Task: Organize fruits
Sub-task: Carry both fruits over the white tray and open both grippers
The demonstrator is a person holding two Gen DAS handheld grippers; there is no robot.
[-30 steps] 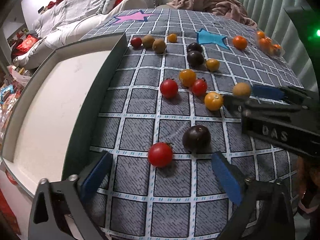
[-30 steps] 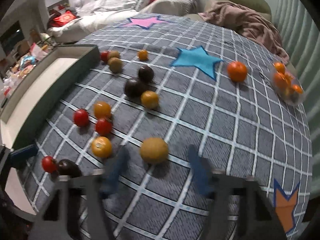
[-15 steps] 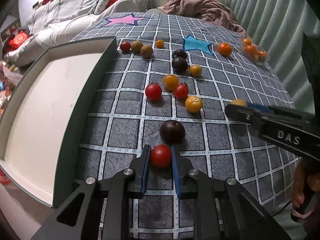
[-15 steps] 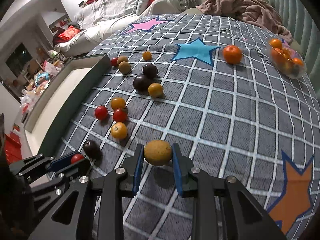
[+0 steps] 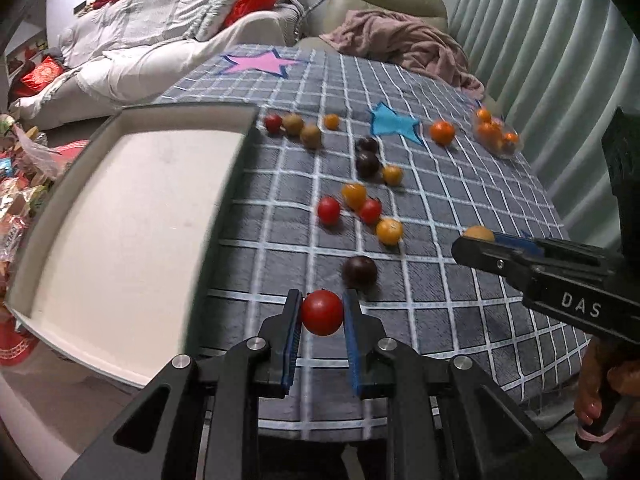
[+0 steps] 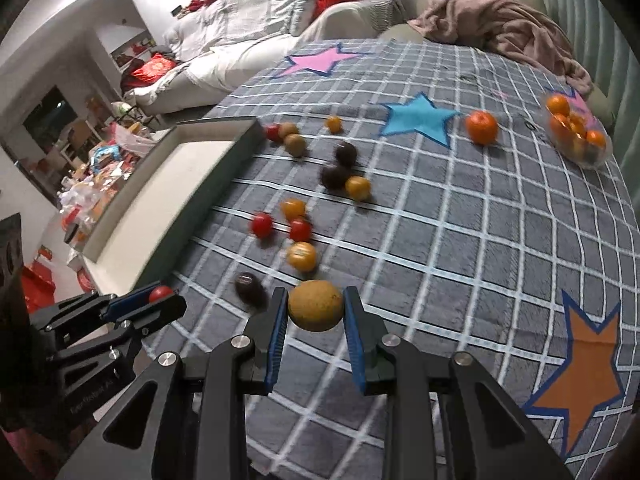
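Note:
My left gripper (image 5: 322, 314) is shut on a red tomato (image 5: 322, 312) and holds it above the checked cloth, just right of the white tray (image 5: 120, 216). My right gripper (image 6: 316, 307) is shut on a brownish-yellow round fruit (image 6: 316, 306), lifted off the cloth. The left gripper with its tomato also shows in the right wrist view (image 6: 160, 294). The right gripper shows in the left wrist view (image 5: 480, 240). A dark plum (image 5: 360, 271) lies just beyond the left gripper. Several red, orange and dark fruits (image 5: 356, 196) lie scattered on the cloth.
A large orange (image 6: 481, 127) lies by the blue star. A clear bag of small oranges (image 6: 576, 136) sits at the far right edge. A pink blanket (image 5: 404, 44) lies at the back. The tray's dark wall (image 5: 224, 200) borders the fruits on the left.
Both grippers closed on their fruits from open a second ago, and have since lifted them off the cloth. The views have risen and pulled back a little.

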